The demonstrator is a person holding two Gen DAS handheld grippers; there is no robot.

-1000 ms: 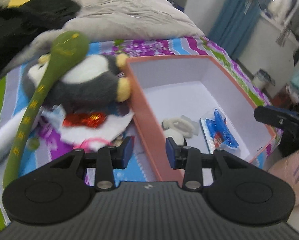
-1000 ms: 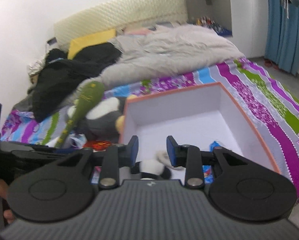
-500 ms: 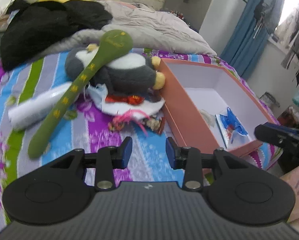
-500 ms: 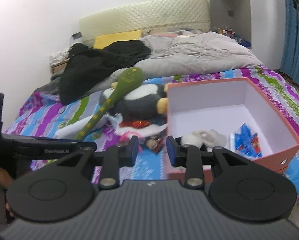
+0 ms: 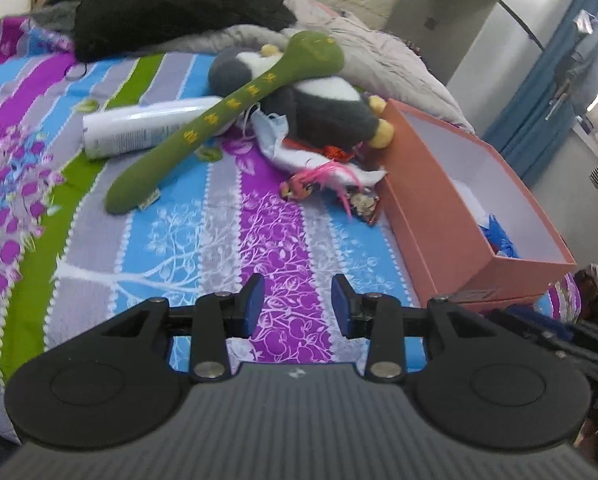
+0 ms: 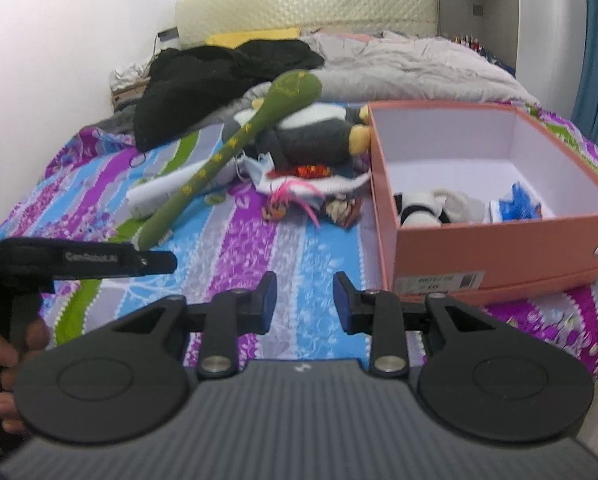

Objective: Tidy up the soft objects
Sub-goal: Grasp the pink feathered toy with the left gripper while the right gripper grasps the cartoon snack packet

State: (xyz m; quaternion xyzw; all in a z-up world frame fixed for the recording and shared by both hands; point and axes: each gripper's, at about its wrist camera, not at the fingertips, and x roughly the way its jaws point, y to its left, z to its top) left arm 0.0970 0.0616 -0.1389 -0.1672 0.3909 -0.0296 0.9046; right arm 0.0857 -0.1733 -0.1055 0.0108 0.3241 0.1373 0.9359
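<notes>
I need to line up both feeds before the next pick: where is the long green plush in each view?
Left wrist: the long green plush runs diagonally through the upper left, its head resting on the penguin plush.
Right wrist: it slants left of centre, above the left gripper.
Shared landmark: the orange box, right of the plush in both.

Green plush snake (image 5: 227,114) draped over penguin plush (image 5: 319,108) beside box (image 5: 427,208)

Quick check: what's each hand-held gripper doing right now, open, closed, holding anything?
Left hand-held gripper: open, holding nothing, above the bedspread.
Right hand-held gripper: open, holding nothing.
</notes>
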